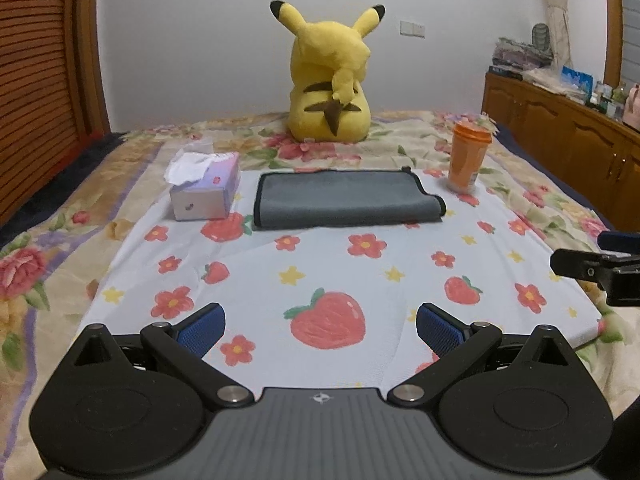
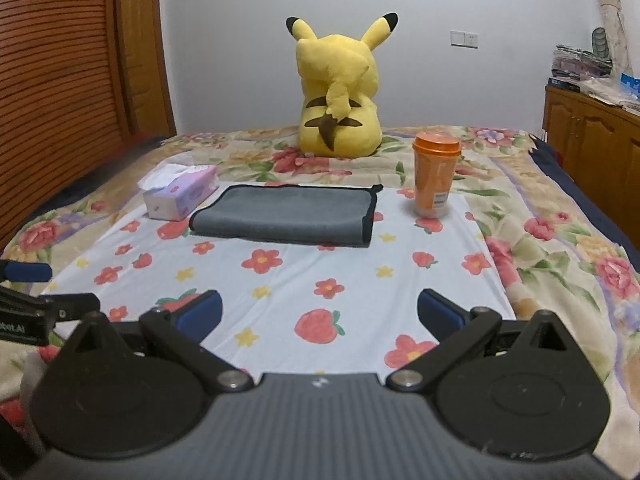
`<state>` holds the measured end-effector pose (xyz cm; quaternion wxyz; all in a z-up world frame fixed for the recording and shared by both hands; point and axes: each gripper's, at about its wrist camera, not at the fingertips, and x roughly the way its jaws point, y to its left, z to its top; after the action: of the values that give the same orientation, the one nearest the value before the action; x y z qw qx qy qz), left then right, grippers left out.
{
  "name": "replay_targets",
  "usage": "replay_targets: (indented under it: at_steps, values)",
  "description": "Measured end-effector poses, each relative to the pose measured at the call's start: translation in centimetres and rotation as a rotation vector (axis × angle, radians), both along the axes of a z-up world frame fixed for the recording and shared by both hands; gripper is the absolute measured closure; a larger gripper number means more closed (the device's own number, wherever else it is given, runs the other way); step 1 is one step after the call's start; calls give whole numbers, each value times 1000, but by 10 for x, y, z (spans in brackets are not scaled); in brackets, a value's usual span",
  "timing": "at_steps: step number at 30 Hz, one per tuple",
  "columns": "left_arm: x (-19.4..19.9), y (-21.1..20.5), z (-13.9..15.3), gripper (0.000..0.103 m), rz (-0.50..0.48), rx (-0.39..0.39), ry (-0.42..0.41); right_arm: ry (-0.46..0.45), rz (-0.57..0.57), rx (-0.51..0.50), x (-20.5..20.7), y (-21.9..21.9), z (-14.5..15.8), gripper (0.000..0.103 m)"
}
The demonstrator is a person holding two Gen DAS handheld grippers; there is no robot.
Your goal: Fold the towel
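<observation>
A grey towel [image 1: 344,198] with black trim lies folded in a flat rectangle at the far side of a white cloth [image 1: 360,280] printed with strawberries and flowers. It also shows in the right wrist view [image 2: 284,216]. My left gripper [image 1: 320,330] is open and empty, well short of the towel, over the near part of the cloth. My right gripper [image 2: 320,314] is open and empty too, also well short of the towel. The right gripper's fingers [image 1: 592,266] show at the right edge of the left wrist view.
A tissue box [image 1: 204,192] stands left of the towel. An orange lidded cup [image 1: 468,158] stands to its right. A yellow plush toy [image 1: 330,80] sits behind on the flowered bedspread. A wooden cabinet [image 1: 560,140] is at right, a wooden slatted panel [image 1: 36,80] at left.
</observation>
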<state>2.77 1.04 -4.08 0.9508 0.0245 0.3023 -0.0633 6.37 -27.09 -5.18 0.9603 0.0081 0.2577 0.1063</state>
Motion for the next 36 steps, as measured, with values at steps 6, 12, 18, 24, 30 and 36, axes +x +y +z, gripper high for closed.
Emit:
replay_targets:
  at_steps: [6,12,18,24,30,36]
  values:
    - [-6,3,8,0,16,5,-65,-31,-10,1,-4,-1,3,0]
    - [-11,6,14,0,26,1,-108,-63,-8,-4,-7,-1,6,0]
    - [-16,3,18,0,24,17,-143,-83,-16,7,-9,-4,8,0]
    - [-19,3,21,0,19,22,-168,-100,-29,19,-11,-7,10,0]
    - [-22,2,24,0,19,27,-198,-121,-44,27,-13,-9,12,0]
    - [-26,1,26,0,17,34,-218,-151,-64,38,-16,-12,13,0]
